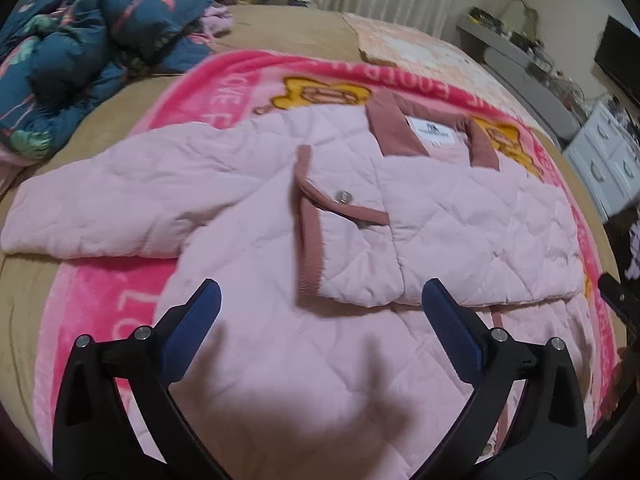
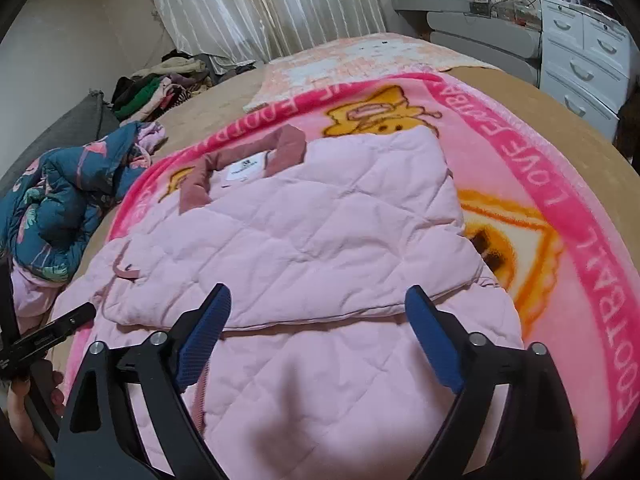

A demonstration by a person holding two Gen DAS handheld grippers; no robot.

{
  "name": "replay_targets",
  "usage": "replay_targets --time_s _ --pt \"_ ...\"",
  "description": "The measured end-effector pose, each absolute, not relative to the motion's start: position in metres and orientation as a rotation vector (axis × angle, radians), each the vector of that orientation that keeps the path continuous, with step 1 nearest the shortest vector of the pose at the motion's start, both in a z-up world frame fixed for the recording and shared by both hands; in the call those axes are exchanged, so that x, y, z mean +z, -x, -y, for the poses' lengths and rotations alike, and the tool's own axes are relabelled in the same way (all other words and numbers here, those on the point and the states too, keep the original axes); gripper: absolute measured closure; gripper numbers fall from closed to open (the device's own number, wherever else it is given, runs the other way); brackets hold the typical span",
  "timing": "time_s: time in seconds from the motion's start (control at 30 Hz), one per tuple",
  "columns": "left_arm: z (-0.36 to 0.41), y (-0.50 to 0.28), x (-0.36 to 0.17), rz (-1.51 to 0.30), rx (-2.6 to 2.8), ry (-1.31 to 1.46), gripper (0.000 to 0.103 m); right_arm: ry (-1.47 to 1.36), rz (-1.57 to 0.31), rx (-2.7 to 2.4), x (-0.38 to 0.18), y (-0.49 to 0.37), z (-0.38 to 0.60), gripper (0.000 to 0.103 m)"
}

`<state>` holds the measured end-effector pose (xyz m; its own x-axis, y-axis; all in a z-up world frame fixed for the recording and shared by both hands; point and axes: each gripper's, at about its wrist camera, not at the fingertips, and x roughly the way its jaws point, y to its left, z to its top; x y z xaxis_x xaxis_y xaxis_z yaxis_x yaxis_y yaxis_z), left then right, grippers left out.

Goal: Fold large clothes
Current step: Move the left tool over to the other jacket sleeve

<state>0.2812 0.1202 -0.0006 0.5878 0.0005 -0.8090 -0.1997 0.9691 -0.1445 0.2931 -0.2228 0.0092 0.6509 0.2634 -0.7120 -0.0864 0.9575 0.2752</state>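
A tan bed (image 2: 560, 128) carries a bright pink blanket (image 2: 540, 184); on it lies the pale pink quilted jacket (image 1: 280, 208), one side folded across its front. Above it, the left tool (image 1: 320, 300) and right tool (image 2: 318, 308) both gape, gripping nothing.

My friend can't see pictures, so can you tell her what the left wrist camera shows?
A pale pink quilted jacket lies partly folded on a bright pink blanket on a bed, one sleeve stretched out to the left. The left hand-held gripper hovers over it, open and empty. A crumpled blue quilt sits at the far left.
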Motion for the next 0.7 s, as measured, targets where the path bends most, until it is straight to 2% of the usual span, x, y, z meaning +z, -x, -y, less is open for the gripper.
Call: replay_targets --time_s 0.7 --pt "-0.201 -0.227 0.026 -0.860 0.297 0.246 0.009 -0.158 -0.749 0.305 0.056 -0.268 0.140 0.005"
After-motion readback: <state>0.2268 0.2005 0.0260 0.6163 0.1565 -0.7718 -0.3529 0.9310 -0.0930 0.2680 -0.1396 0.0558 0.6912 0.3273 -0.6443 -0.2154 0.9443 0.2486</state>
